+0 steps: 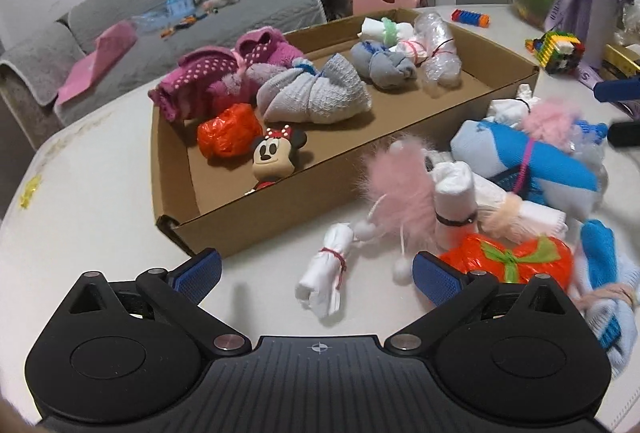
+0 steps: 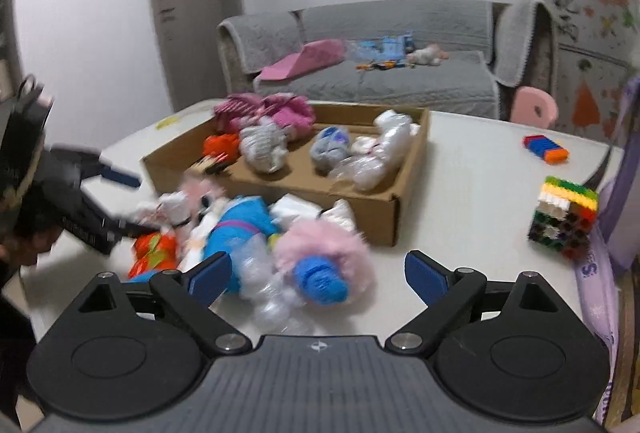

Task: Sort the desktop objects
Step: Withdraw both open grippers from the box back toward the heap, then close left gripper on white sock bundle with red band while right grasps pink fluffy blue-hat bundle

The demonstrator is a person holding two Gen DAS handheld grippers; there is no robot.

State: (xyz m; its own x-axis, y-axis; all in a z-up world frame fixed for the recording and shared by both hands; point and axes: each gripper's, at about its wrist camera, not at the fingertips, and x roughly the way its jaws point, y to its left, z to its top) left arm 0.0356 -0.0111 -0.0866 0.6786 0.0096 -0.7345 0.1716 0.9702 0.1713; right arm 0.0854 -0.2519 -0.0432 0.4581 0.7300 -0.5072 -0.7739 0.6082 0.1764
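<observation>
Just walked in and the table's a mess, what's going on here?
A person is sorting small bundles into a cardboard box with a gripper in each hand. Several bundles and a mouse toy already lie in the box; a pile sits on the table beside it. The left gripper is open, with a white roll lying between its fingers. The right gripper is open over a pink fluffy bundle. Neither holds anything yet.
</observation>
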